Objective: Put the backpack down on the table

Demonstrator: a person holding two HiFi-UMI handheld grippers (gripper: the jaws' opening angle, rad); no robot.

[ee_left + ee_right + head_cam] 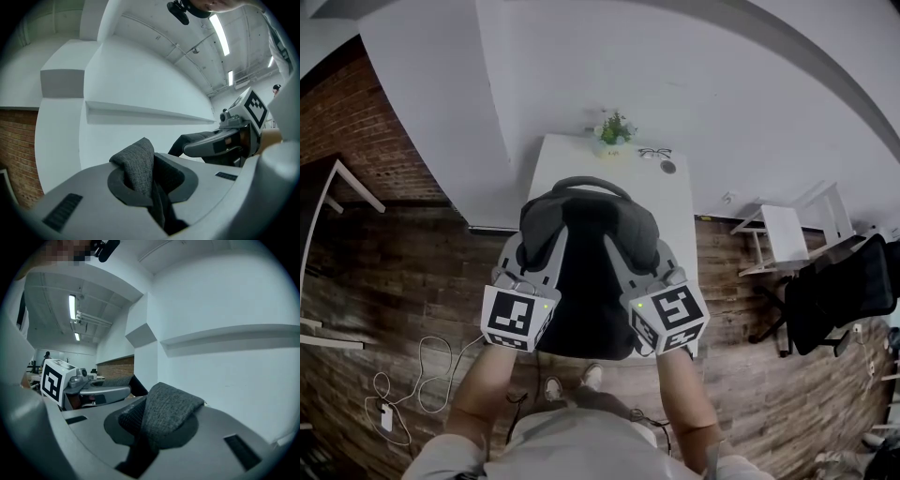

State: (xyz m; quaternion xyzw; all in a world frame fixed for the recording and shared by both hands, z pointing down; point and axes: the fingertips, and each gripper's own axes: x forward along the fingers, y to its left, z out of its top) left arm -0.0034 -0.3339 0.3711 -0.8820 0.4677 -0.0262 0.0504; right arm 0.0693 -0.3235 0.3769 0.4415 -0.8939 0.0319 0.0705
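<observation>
Black backpack (591,272) across half-hidden white table (680,202)

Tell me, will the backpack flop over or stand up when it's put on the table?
Probably floppy: the backpack has grey fabric that folds and bunches where the left gripper and right gripper pinch it. It likely keeps some shape, since its back looks rounded and padded. Being soft, it may slump on the table unless laid flat.
</observation>
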